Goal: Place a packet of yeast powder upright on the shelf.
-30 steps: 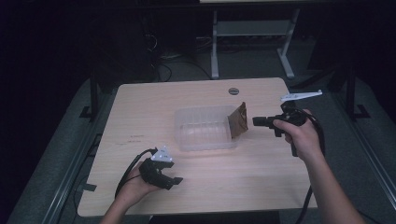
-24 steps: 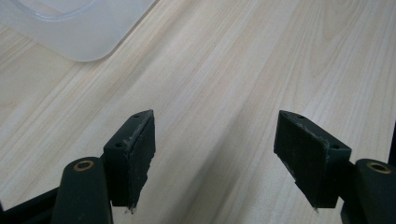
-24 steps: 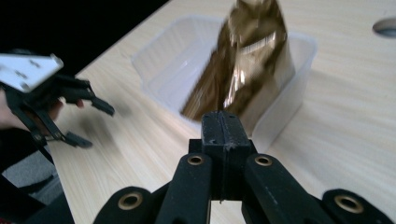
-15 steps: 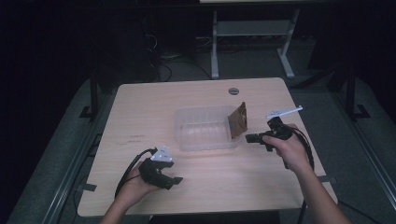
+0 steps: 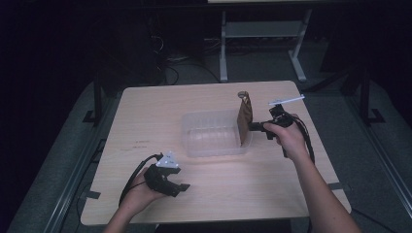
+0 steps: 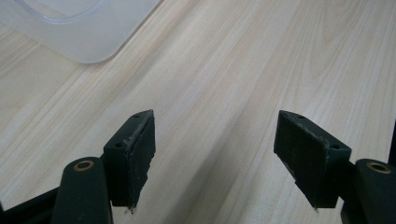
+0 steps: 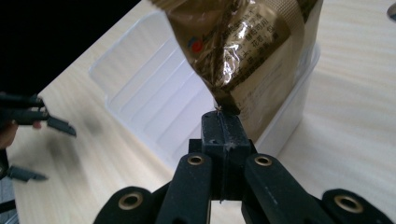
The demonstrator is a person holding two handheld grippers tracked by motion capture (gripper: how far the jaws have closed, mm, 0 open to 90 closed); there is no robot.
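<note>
Pouch stands upright at the right end of the tub, just right of centre in the high view, and my right tongs are pinched tight on its edge. In the right gripper view the jaws meet on the lower corner of the brown foil pouch, which hangs over the tub's ribbed floor and right wall. I cannot tell whether the pouch's bottom already touches the floor.

My left tongs sit low left in the high view on the bare worktop, jaws spread wide with nothing between them; the tub's corner shows at the upper left of the left gripper view.

I judge the step in hand to be placing the pouch into the tub. Next move, as I read it: lower and lay it inside the walls, then release.
</note>
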